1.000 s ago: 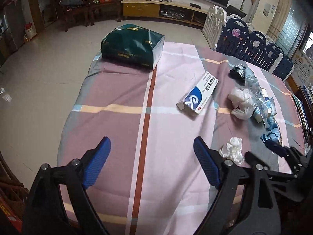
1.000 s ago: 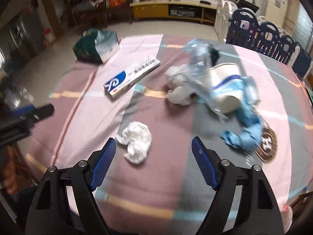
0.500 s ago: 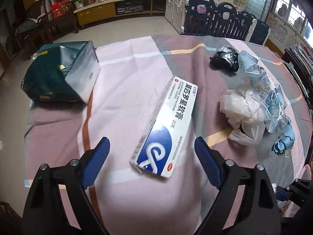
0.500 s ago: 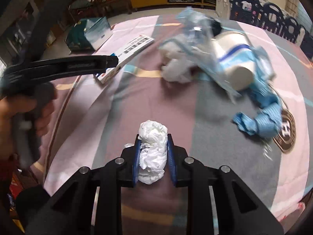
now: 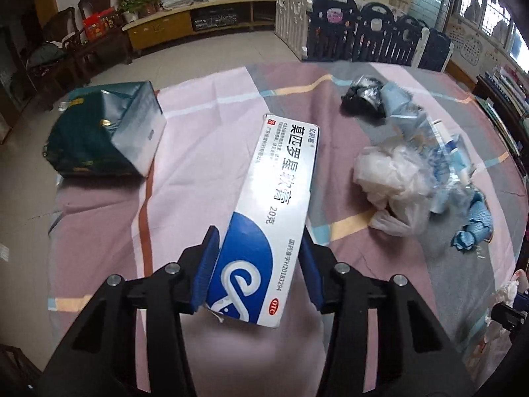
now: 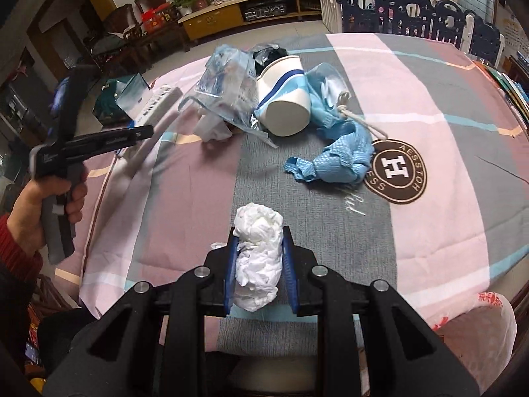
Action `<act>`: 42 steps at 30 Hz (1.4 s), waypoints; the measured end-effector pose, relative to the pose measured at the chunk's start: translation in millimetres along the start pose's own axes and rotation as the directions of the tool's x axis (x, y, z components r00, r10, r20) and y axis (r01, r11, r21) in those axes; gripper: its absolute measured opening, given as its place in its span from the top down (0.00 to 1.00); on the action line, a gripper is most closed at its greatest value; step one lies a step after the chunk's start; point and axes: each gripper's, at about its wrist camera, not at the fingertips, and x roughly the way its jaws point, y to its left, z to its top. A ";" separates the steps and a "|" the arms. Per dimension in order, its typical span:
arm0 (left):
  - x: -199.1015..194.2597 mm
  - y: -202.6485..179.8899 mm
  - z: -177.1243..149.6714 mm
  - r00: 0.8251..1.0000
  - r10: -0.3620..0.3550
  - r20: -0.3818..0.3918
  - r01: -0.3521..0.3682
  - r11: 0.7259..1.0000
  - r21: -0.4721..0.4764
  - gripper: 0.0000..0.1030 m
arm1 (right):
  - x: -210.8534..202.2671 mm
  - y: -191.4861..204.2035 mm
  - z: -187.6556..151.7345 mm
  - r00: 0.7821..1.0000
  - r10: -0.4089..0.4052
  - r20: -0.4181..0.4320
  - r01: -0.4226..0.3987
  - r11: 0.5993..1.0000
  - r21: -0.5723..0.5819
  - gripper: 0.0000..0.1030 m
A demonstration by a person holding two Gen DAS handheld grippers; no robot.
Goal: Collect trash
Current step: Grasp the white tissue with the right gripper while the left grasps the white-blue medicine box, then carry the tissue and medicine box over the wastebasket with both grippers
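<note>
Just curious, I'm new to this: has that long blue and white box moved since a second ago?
Yes. The box lay flat right of the green bag; now the left gripper clamps its near end.

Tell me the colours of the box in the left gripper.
The ointment box is white with a blue end and white swirl logo, clearest in the left wrist view.

Ointment box and crumpled tissue held aloft.
</note>
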 end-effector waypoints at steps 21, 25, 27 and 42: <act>-245.0 -114.9 -151.9 0.954 0.046 0.295 -0.008 0.992 -0.128 0.53 | -144.1 -21.0 -62.6 0.971 -0.136 0.195 0.146 0.989 -0.035 0.75; -268.8 -119.5 -163.2 0.948 0.040 0.316 -0.001 0.993 -0.122 0.53 | -167.8 -33.6 -78.2 0.964 -0.154 0.216 0.154 0.988 0.018 0.75; -278.5 -122.0 -166.5 0.945 0.040 0.325 -0.003 0.993 -0.114 0.53 | -178.5 -33.0 -84.3 0.959 -0.160 0.232 0.159 0.987 0.022 0.75; -324.1 -145.3 -182.0 0.926 0.032 0.377 0.001 0.996 -0.085 0.53 | -225.9 -27.6 -101.7 0.934 -0.156 0.323 0.166 0.986 -0.002 0.75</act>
